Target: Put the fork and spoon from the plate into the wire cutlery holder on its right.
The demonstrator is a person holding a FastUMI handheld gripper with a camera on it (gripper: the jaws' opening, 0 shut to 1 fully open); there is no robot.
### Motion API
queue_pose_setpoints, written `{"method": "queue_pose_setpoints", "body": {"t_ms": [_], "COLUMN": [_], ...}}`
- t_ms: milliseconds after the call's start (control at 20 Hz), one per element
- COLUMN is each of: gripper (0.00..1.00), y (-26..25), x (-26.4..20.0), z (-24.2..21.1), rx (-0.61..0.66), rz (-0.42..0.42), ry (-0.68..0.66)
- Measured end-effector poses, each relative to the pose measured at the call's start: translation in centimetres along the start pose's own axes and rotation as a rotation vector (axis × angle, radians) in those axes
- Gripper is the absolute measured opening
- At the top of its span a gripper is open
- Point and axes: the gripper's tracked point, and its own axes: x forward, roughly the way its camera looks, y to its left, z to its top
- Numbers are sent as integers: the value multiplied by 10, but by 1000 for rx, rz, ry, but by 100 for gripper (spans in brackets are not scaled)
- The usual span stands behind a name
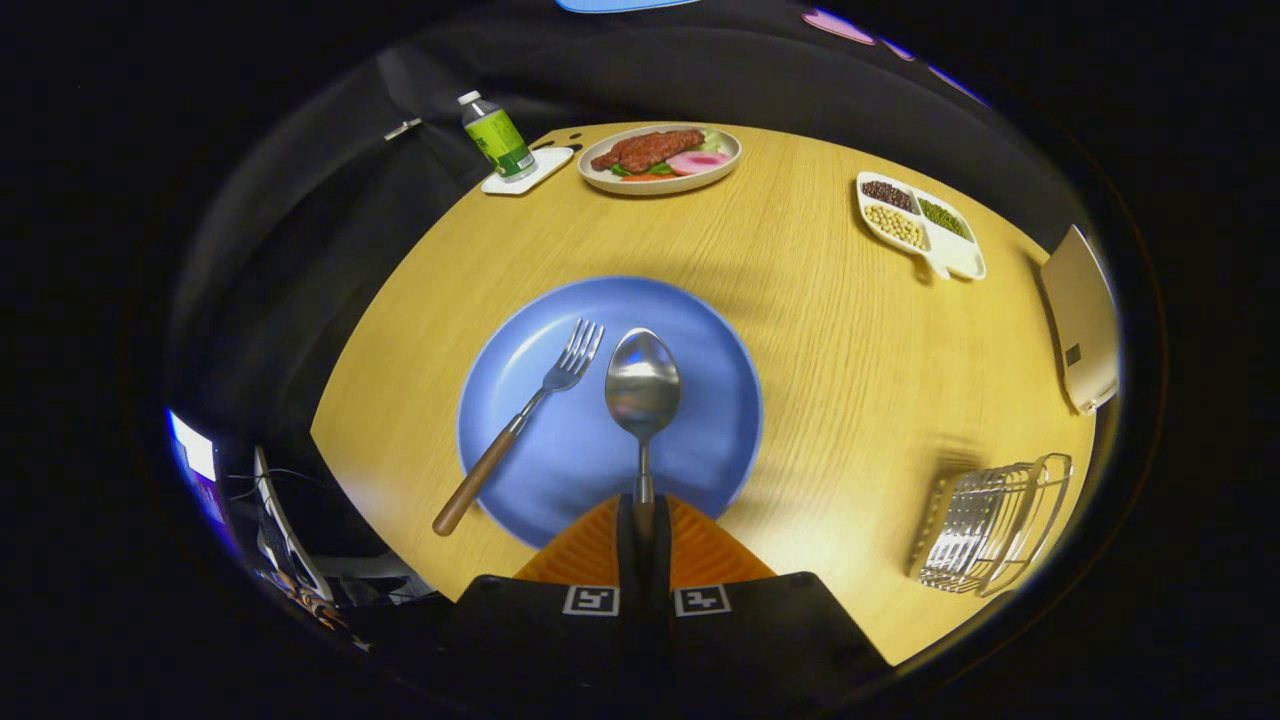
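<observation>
Presently, spoon (pixel 642 385) is held by its handle between closed gripper (pixel 643 522) fingers, bowl pointing straight ahead over blue plate (pixel 700 330); wire cutlery holder (pixel 995 525) is sited well right; fork (pixel 525 420) is left on plate.

Bright overhead light, glare on spoon (pixel 642 385), fisheye-warped, blurred edges.

Fork (pixel 520 425) lies left of spoon (pixel 642 385) on plate (pixel 715 430).

Jaws apparently clamped on the spoon (pixel 642 385) handle, above the blue plate (pixel 700 330); fork (pixel 520 425) beside.
</observation>
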Motion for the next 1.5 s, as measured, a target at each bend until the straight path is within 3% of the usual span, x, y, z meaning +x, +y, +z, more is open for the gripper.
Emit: {"method": "queue_pose_setpoints", "body": {"t_ms": [200, 450, 650, 850, 1100, 1500], "gripper": [5, 5, 5, 5, 5, 7], "y": [-21, -91, -143, -171, -201, -218], "x": [-60, -122, -143, -152, -146, -122], "z": [-3, -26, -43, -54, -73, -69], "rx": [12, -23, -15, 14, -64, -141], "rz": [29, -33, -70, -61, -90, -113], "ry": [-1, 94, 164, 236, 400, 525]}}
